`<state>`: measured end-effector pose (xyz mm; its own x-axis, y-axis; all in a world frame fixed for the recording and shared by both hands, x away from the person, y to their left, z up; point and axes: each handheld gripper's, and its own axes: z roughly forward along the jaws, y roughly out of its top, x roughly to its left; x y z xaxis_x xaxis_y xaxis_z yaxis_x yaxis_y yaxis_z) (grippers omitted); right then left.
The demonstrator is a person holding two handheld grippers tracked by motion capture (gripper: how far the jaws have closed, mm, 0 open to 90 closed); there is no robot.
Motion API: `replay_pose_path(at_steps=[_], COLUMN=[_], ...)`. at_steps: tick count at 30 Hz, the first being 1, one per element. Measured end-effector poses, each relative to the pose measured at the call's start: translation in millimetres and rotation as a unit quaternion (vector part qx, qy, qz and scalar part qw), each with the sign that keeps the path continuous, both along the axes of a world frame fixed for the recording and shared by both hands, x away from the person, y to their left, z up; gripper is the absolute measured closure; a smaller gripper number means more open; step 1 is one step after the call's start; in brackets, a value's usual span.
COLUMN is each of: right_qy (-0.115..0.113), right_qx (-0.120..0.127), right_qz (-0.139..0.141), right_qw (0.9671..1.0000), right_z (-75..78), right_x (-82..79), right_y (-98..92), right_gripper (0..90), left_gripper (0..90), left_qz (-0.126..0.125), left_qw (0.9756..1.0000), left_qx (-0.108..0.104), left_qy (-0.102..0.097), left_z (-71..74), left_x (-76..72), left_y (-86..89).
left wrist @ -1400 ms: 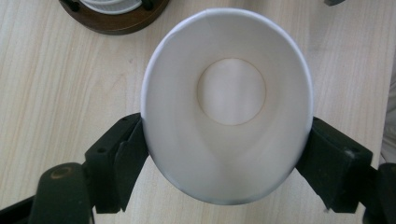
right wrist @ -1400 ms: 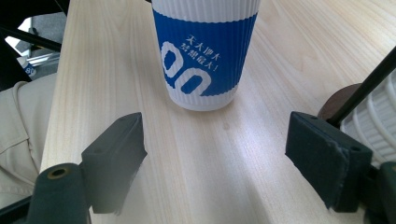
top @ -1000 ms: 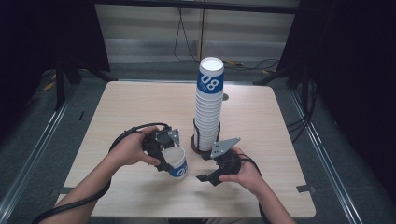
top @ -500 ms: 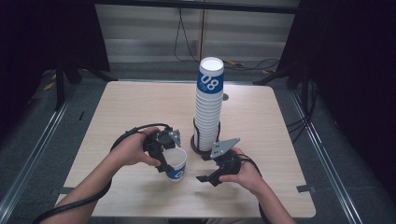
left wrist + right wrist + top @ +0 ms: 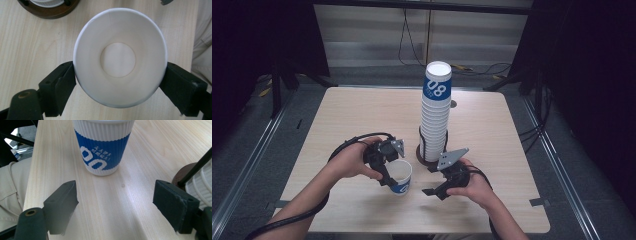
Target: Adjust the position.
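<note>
A single paper cup (image 5: 400,175) stands upright on the table (image 5: 362,115), in the near middle part, just left of a tall stack of cups (image 5: 435,117). The cup is white with a blue band, and its open mouth faces up.

The left tool (image 5: 388,169) is at this cup, coming from the left. In the left gripper view the cup (image 5: 120,57) sits between the two black jaws, one on each side of the wall. The jaws have just been opening; the left one seems to touch the rim lightly, but they do not squeeze the cup, which keeps its round shape.

The right tool (image 5: 435,182) rests low over the table on the near right of the cup, in front of the stack. Its jaws are spread and nothing is between them. In the right gripper view the cup (image 5: 103,146) stands a little beyond the jaws, apart from them, and the blue band with white print is clear.

The stack of cups sits in a dark round base (image 5: 424,155) with thin black rods, near the middle of the table. The top cup shows a blue band with white digits.
</note>
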<state>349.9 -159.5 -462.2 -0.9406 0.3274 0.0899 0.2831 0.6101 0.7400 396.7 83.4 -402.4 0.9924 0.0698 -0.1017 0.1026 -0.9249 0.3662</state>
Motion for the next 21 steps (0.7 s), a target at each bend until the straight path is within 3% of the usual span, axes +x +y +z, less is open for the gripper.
replay_pose_path(at_steps=[5, 9, 13, 16, 21], right_qy=[0.001, 0.0, -0.001, -0.001, -0.002], right_qx=[0.0, 0.001, 0.0, -0.002, 0.002], right_qz=[0.0, 0.0, -0.001, 0.001, 0.004], right_qw=[1.0, 1.0, 1.0, 1.0, 1.0], right_z=[-0.2, 0.2, 0.0, -1.0, -3.1], right_x=[0.0, -0.4, -1.1, -2.3, -2.8], right_y=[-0.6, -1.1, -2.2, -1.4, 3.3], right_gripper=[18.9, 19.0, 19.0, 19.0, 18.9], left_gripper=[15.0, 15.0, 14.9, 14.9, 14.7], left_qz=[0.008, 0.003, -0.006, -0.02, -0.018], left_qw=[0.9999, 1.0, 1.0, 0.9998, 0.9998], left_qx=[-0.007, -0.007, 0.002, 0.004, 0.001], left_qy=[0.006, 0.006, -0.007, -0.001, 0.003], left_z=[-2.0, -3.1, -3.3, -3.5, -3.8], left_x=[-1.9, -3.2, -3.7, -4.2, -5.8], left_y=[3.4, 4.9, 5.1, 5.3, 4.8])
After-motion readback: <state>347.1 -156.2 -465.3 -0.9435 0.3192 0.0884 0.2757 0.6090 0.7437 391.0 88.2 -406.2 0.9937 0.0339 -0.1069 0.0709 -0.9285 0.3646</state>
